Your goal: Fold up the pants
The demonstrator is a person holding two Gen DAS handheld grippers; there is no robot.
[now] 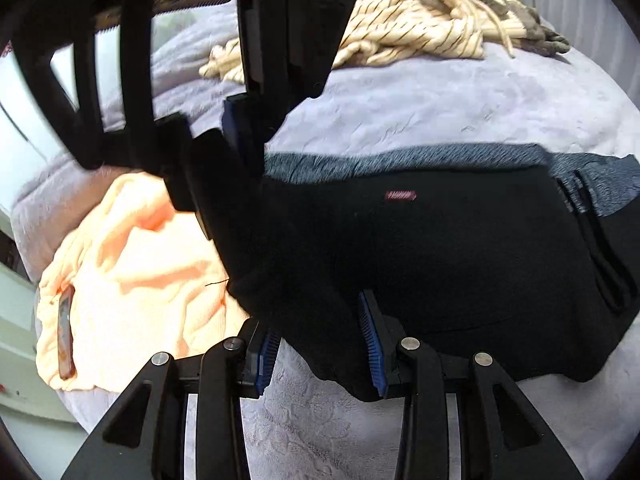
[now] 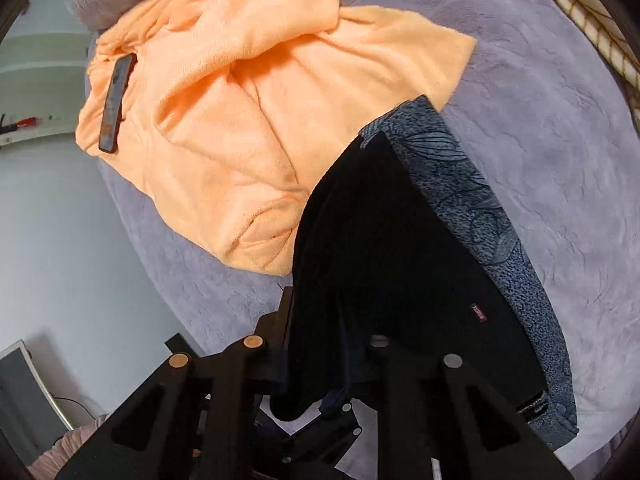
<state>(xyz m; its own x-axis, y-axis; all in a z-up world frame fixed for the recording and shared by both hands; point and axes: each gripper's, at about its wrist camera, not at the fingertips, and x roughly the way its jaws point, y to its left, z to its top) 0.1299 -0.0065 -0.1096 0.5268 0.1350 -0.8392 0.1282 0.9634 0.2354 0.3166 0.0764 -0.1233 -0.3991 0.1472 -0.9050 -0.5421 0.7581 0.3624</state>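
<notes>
Black pants (image 1: 420, 264) lie partly folded on the bed (image 1: 440, 112), ahead of both claws. Left claw (image 1: 322, 344) open at the hem; right claw (image 2: 316, 364) pinching cloth. Final fold remains.

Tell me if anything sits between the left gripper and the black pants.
Nothing visible does. The left gripper stands open, with the near edge of the black pants already between its blue pads. The orange towel lies off to the side, out of the way.
</notes>
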